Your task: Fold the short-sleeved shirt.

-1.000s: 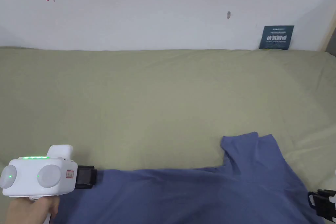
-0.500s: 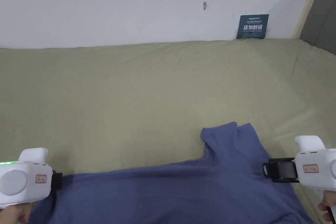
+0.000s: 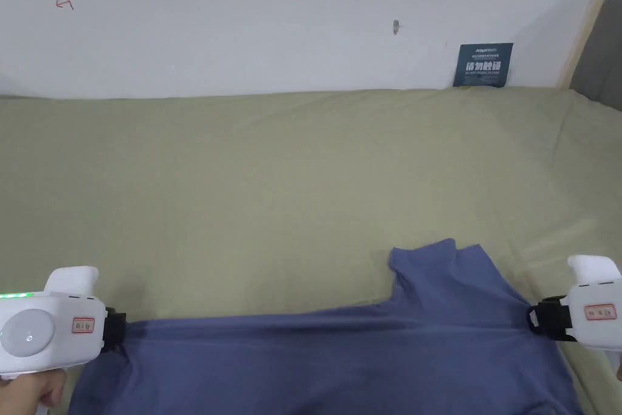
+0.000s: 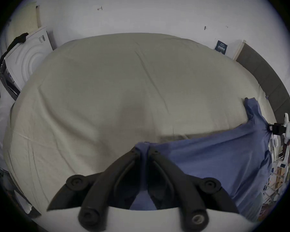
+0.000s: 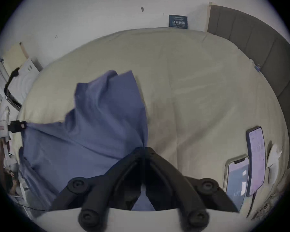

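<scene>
**Blue shirt stretched between two grippers over the bed**

The blue shirt is lying across the near part of the bed, which is covered with a pale green sheet, and its upper edge is running in a taut line from one gripper to the other. The left gripper is sitting at the shirt's left end; in the left gripper view its jaws are pressing together on a bunched fold of the blue cloth. The right gripper is sitting at the shirt's right end, and in the right gripper view its jaws are likewise closing tight on the fabric, with cloth passing between them. A sleeve is sticking up toward the wall from the right part of the shirt, resting flat on the sheet. A hand is holding the left gripper at the lower left edge of the head view. A dark blue sign is leaning against the white wall at the far side of the bed. In the right gripper view, two phones are lying side by side on the sheet to the right of the shirt, well apart from it, and a grey padded headboard is standing beyond them
</scene>
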Action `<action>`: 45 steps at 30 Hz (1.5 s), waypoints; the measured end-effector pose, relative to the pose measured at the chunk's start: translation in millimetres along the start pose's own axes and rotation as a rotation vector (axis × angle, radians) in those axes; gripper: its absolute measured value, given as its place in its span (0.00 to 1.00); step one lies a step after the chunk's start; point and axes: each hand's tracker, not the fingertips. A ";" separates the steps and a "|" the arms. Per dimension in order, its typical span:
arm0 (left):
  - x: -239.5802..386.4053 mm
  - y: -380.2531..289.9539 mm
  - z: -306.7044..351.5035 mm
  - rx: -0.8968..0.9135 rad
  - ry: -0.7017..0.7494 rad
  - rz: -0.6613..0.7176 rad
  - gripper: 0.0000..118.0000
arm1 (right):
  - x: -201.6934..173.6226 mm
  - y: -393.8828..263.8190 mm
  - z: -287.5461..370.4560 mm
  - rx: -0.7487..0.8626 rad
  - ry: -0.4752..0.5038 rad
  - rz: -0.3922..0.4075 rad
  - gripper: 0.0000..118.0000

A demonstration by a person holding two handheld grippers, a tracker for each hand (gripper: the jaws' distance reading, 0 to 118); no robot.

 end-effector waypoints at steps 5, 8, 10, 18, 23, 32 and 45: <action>-10.6 -21.2 51.7 0.041 -0.014 -0.013 0.06 | -7.7 -21.4 60.9 0.084 0.042 0.006 0.04; -16.5 -42.4 84.8 0.078 -0.033 -0.010 0.06 | -10.5 -43.1 94.9 0.116 0.059 0.022 0.04; -16.8 -59.9 106.8 0.101 -0.041 -0.021 0.06 | -11.8 -61.2 116.1 0.132 0.068 0.033 0.04; -34.7 -141.3 154.4 0.178 -0.083 -0.001 0.06 | -14.1 -152.7 165.0 0.162 0.065 0.088 0.04; -56.2 -184.7 132.8 0.134 -0.098 0.004 0.06 | -5.9 -201.3 148.7 0.072 0.070 0.070 0.04; -57.1 -196.1 115.2 0.084 -0.088 0.020 0.95 | 2.7 -204.9 121.2 -0.016 0.024 0.046 0.73; 87.8 -119.7 247.5 0.703 0.037 -0.128 0.54 | -134.1 -115.6 225.9 0.658 0.020 0.127 0.74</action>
